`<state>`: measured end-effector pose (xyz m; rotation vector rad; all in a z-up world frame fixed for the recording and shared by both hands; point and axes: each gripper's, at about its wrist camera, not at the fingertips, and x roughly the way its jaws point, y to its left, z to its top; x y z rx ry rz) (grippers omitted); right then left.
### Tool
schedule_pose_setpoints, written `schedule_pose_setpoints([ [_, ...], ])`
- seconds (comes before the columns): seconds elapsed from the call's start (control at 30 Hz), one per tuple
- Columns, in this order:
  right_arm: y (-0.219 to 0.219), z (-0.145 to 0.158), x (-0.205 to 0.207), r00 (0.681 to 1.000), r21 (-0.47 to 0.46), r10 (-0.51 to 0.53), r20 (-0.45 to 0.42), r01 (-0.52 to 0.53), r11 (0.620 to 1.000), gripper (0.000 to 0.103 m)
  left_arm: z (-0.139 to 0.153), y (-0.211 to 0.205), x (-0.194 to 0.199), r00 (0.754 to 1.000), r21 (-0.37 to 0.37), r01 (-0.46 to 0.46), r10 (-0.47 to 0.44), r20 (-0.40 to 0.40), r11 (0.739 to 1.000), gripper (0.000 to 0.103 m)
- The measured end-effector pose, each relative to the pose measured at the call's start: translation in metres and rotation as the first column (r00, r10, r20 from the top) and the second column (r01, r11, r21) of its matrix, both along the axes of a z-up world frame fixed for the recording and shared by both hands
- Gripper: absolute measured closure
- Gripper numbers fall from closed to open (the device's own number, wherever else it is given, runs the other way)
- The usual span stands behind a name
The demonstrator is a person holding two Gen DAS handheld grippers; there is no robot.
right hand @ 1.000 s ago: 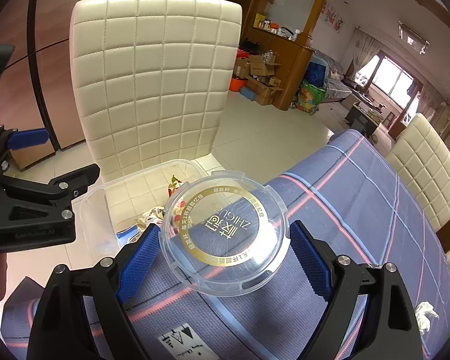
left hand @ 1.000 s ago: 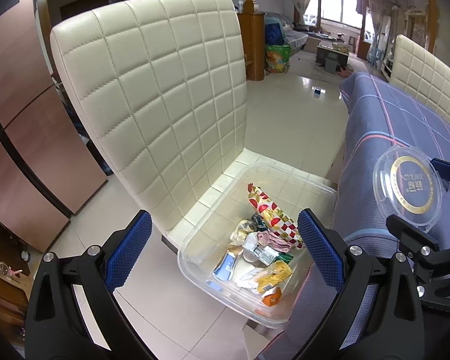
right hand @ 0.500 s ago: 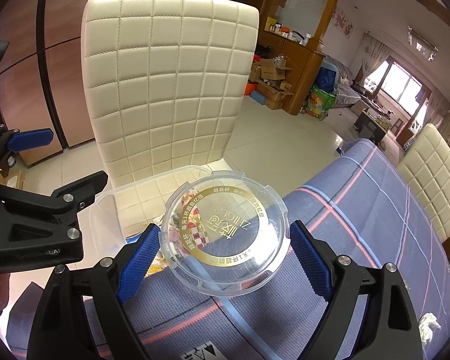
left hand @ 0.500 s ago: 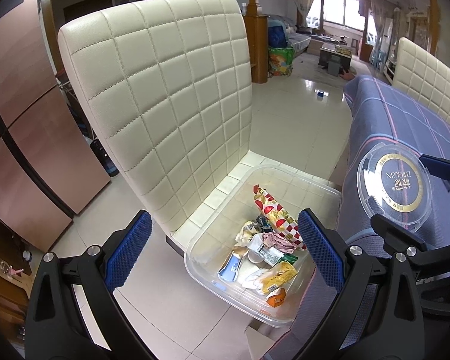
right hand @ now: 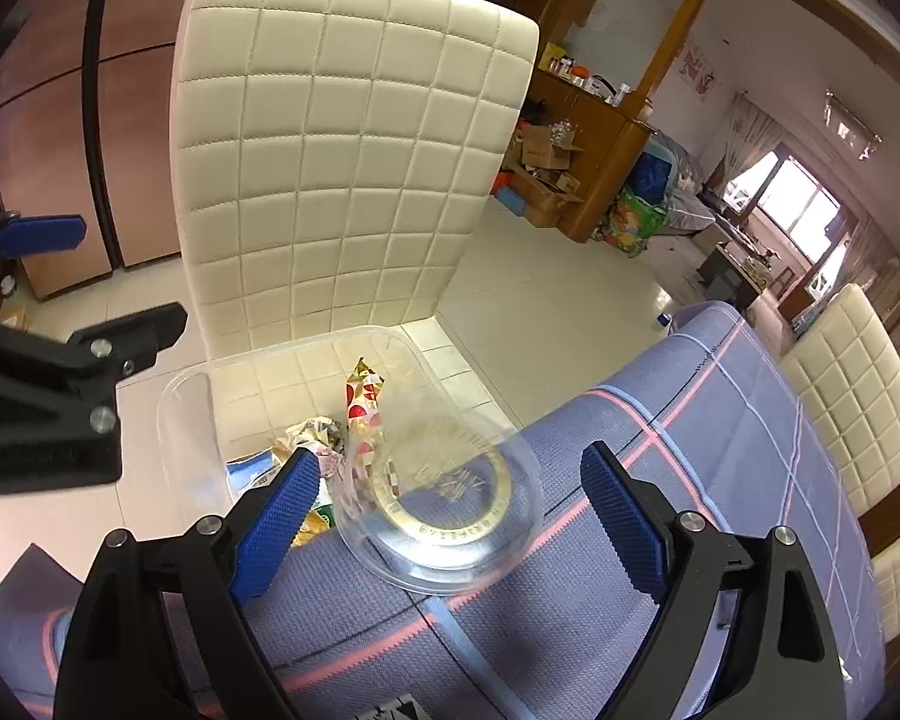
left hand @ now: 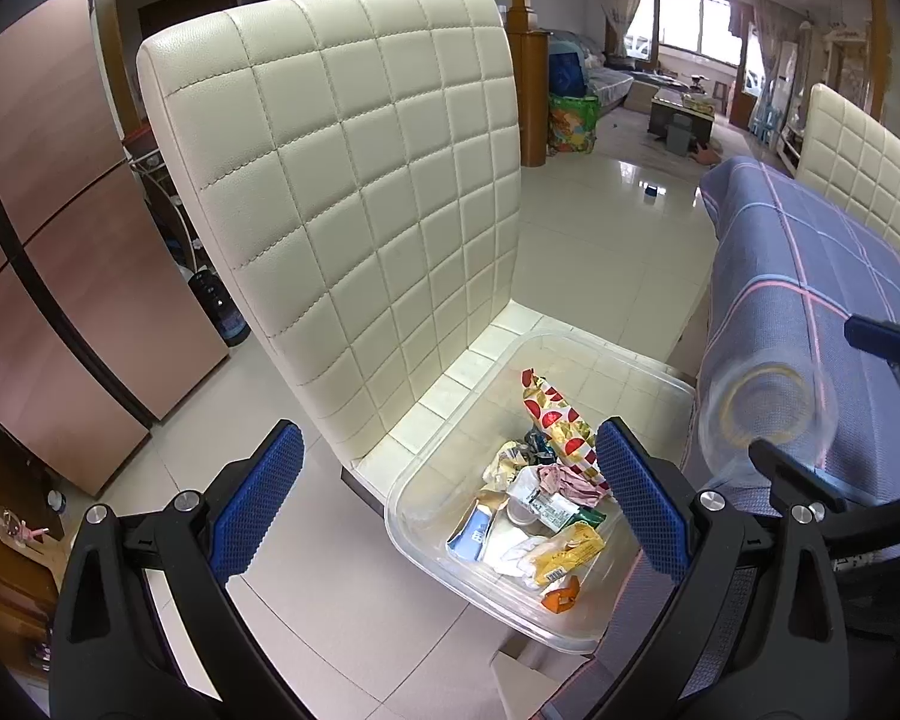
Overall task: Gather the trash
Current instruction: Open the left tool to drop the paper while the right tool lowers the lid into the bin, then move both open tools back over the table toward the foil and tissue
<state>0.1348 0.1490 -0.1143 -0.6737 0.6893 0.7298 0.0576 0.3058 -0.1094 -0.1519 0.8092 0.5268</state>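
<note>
Half a sec ago the clear round lid [right hand: 444, 498] sat squarely between the right gripper [right hand: 444, 516] pads; now it's blurred, tilted and off both pads, apparently mid-drop w/ jaws spread wide. It's over the tablecloth [right hand: 720, 450] edge, just beside the clear bin [left hand: 426, 531] on the cream chair [left hand: 360, 180]. Bin already has wrappers [left hand: 555, 420] etc. Left gripper [left hand: 450, 498] hovers above the bin, jaws apart, nothing between. Likely lid lands in or near bin; may catch the table edge instead.
</note>
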Motion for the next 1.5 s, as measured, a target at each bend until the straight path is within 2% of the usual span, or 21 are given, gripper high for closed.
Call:
schedule_pose_setpoints([
  [0.53, -0.026, 0.011, 0.002, 0.997, 0.030, -0.073, 0.007, 0.073, 0.997, 0.014, 0.005, -0.014, 0.003, 0.999, -0.012, 0.035, -0.035, 0.000, 0.999, 0.006],
  [0.9, -0.083, 0.019, 0.008, 0.978, 0.031, -0.205, 0.020, 0.205, 0.978, 0.014, 0.018, -0.054, 0.014, 0.991, 0.003, 0.132, -0.132, 0.000, 0.991, 0.006],
  [1.03, -0.122, 0.020, 0.019, 0.955, 0.032, -0.297, 0.004, 0.297, 0.954, 0.014, 0.022, -0.080, 0.025, 0.982, 0.009, 0.191, -0.191, -0.009, 0.982, 0.006],
  [1.2, -0.179, 0.027, 0.032, 0.910, 0.068, -0.413, -0.030, 0.414, 0.908, 0.014, 0.029, -0.133, 0.044, 0.951, 0.041, 0.308, -0.308, -0.016, 0.950, 0.005],
  [1.5, -0.273, 0.034, 0.056, 0.809, 0.096, -0.580, -0.097, 0.587, 0.804, 0.014, 0.024, -0.217, 0.094, 0.879, 0.033, 0.475, -0.473, -0.059, 0.879, 0.005],
])
